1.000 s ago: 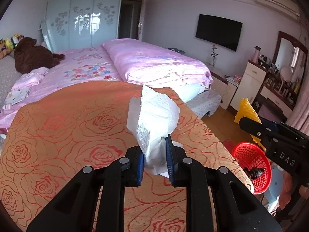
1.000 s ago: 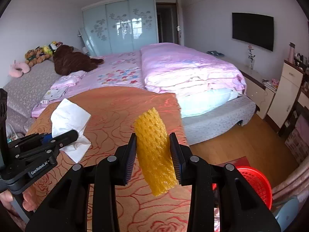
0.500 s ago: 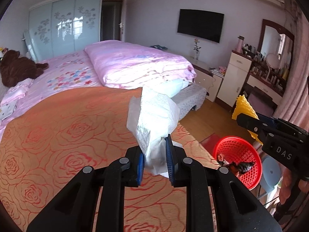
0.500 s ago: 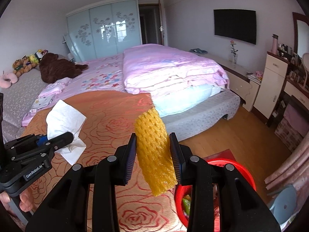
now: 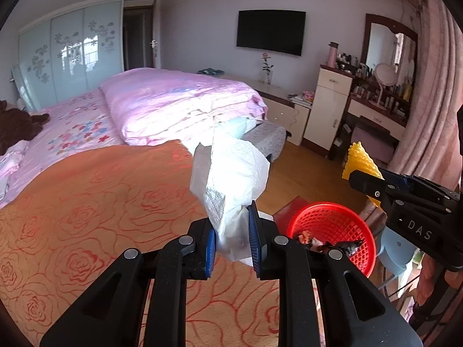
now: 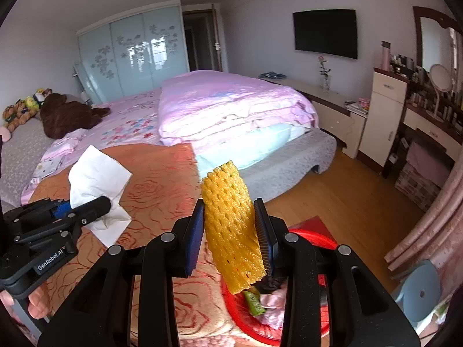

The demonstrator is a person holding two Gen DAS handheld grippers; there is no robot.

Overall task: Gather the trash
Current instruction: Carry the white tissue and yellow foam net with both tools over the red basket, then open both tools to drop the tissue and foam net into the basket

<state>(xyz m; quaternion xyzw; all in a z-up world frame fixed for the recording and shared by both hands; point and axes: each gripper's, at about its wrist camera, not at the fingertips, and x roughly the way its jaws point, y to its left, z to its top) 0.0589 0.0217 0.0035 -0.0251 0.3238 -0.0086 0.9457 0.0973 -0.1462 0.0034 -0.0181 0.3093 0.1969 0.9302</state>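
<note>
The red basket (image 5: 332, 225) is a round plastic mesh container that sits low, below and to the right of the left gripper (image 5: 231, 240); in the right wrist view its rim (image 6: 315, 235) shows directly beneath the right gripper (image 6: 233, 231), mostly hidden by the jaws. Inside it lie a few scraps: a dark crumpled piece (image 5: 347, 244), something pale pink (image 6: 272, 300) and a green bit (image 6: 254, 303); what they are cannot be told. The left gripper's blue-padded jaws are clamped on a white tissue (image 5: 231, 179), pinching its lower end; the tissue's long axis runs up and away from the jaws, fanning out wide above them with a short tail hanging beneath. The right gripper's jaws are pressed against both sides of a yellow foam net sleeve (image 6: 231, 222), held about its middle. The sleeve's long axis is near upright, leaning slightly left at the top, with one end rising above the jaw tips and the other end hanging below them over the basket. In the left wrist view the sleeve's top (image 5: 358, 159) pokes up behind the right gripper, well to the right of the left jaws. An orange rose-patterned blanket (image 5: 101, 202) spreads beneath and left of both grippers, and a pink bed (image 6: 231, 101) lies beyond the jaw tips.
</note>
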